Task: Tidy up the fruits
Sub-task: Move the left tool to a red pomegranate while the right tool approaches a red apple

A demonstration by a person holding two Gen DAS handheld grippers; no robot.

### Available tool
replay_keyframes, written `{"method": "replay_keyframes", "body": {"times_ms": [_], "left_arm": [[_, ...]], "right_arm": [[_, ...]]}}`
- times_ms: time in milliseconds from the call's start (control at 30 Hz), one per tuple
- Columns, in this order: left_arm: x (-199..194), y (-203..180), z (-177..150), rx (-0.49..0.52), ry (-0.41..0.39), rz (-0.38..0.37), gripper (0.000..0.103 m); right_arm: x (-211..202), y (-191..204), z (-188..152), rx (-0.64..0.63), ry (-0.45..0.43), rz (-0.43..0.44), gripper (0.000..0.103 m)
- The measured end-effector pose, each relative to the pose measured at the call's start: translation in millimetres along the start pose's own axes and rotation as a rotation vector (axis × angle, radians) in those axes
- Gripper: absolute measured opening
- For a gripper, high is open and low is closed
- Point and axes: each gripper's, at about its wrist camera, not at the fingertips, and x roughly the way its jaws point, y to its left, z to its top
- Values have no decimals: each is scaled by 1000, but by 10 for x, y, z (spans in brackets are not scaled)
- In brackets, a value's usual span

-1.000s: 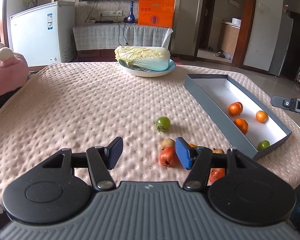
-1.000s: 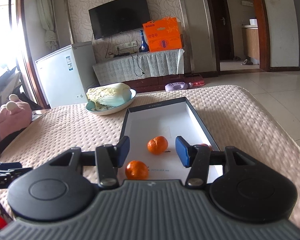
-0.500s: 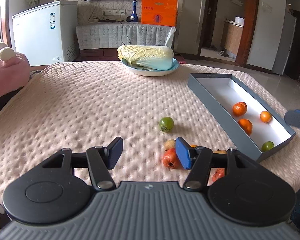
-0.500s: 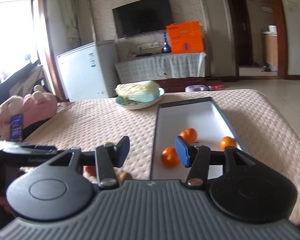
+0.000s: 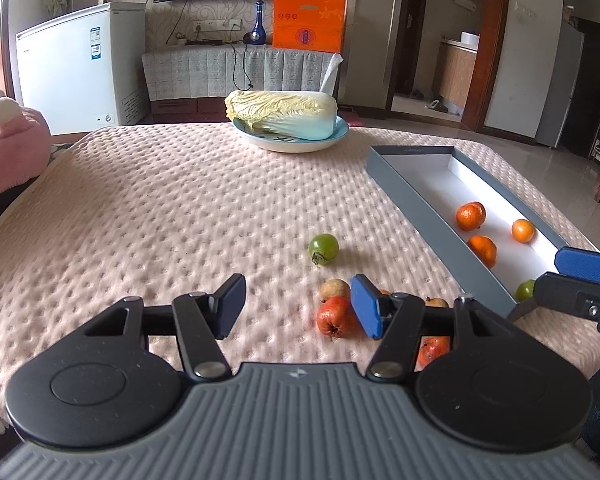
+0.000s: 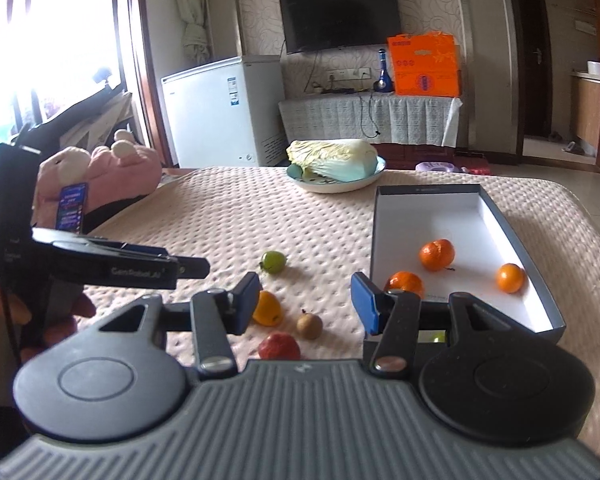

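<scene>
Your left gripper (image 5: 298, 304) stands spread and empty above the dimpled pink table cover (image 5: 160, 208), bare cloth ahead. Your right gripper (image 6: 305, 300) is likewise spread, holding nothing, over the loose fruit by the near corner of the shallow grey cardboard box (image 6: 512, 236). Inside the box: three orange mandarins (image 6: 437, 255) and one green fruit (image 5: 525, 289).

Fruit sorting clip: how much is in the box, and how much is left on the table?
Done: three oranges and a green fruit lie in the grey box.
In hand: nothing; left gripper and right gripper are both empty.
Left: green tomato, red fruit, brown fruit and others on the pink cloth.
</scene>
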Motion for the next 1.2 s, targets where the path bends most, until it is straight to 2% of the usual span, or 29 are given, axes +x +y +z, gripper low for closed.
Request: {"method": "replay_keyframes", "body": {"times_ms": [400, 767, 933, 1200], "left_arm": [[153, 86, -87, 15, 29, -4, 64], [290, -12, -179, 76, 53, -87, 64], [351, -97, -231, 115, 65, -113, 63], [458, -99, -220, 90, 68, -131, 56]], "right_arm": [[22, -5, -17, 4, 20, 12, 53], [296, 223, -145, -91, 146, 79, 52], [402, 305, -195, -134, 191, 72, 52], [515, 282, -234, -131, 235, 48, 52]]}}
